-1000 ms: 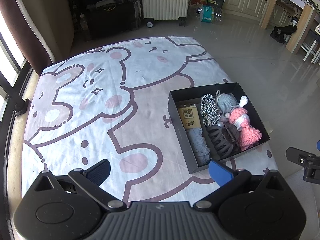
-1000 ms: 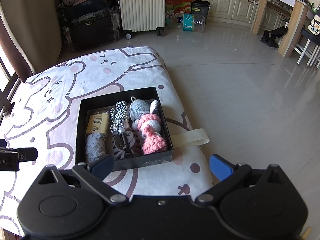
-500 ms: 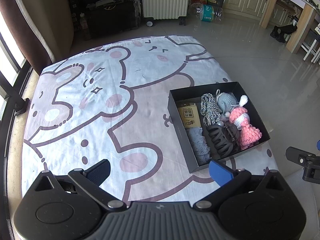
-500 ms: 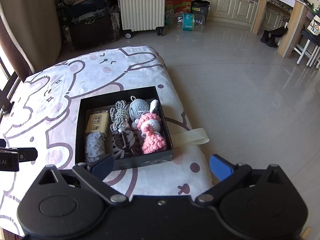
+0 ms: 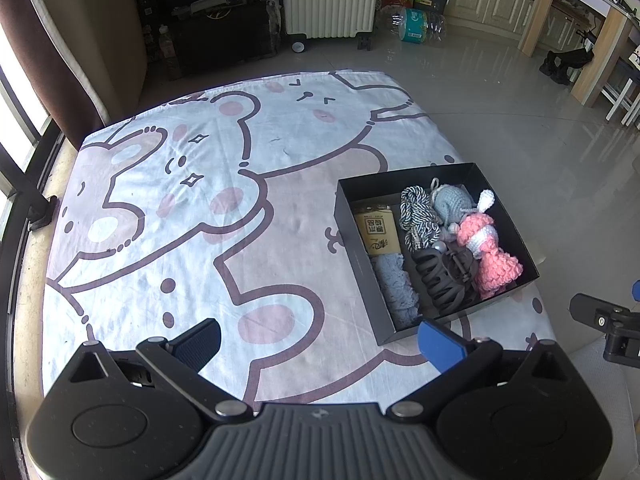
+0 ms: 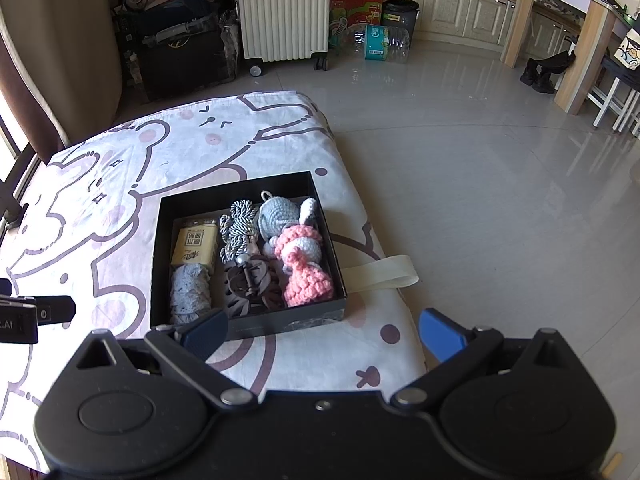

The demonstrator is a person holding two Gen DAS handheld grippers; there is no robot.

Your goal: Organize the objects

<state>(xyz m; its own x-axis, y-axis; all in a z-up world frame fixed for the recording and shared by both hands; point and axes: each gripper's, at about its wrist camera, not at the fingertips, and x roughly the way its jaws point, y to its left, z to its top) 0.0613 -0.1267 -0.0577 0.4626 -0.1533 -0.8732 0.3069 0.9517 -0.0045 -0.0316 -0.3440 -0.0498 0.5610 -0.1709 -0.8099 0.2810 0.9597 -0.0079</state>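
Observation:
A black box (image 5: 348, 220) (image 6: 157, 264) sits at the right edge of a bed with a cartoon bear sheet (image 5: 180, 208) (image 6: 100, 208). It holds a yellow packet (image 5: 378, 230) (image 6: 194, 246), a blue lace piece (image 5: 394, 286) (image 6: 190, 290), a striped cord (image 5: 418, 214) (image 6: 238, 224), a dark hair claw (image 5: 446, 276) (image 6: 250, 284), a grey crochet toy (image 5: 450, 200) (image 6: 276, 216) and a pink crochet doll (image 5: 488, 252) (image 6: 304, 264). My left gripper (image 5: 318, 340) is open and empty, hovering near the box's near-left corner. My right gripper (image 6: 324, 330) is open and empty just before the box's near wall.
A cream strap (image 6: 384, 276) hangs off the bed's right edge. Beyond the bed are a white suitcase (image 6: 282, 8), dark bags (image 6: 180, 52), a water-bottle pack (image 6: 380, 42) and a tiled floor (image 6: 500, 200). A curtain (image 5: 60, 60) stands at far left.

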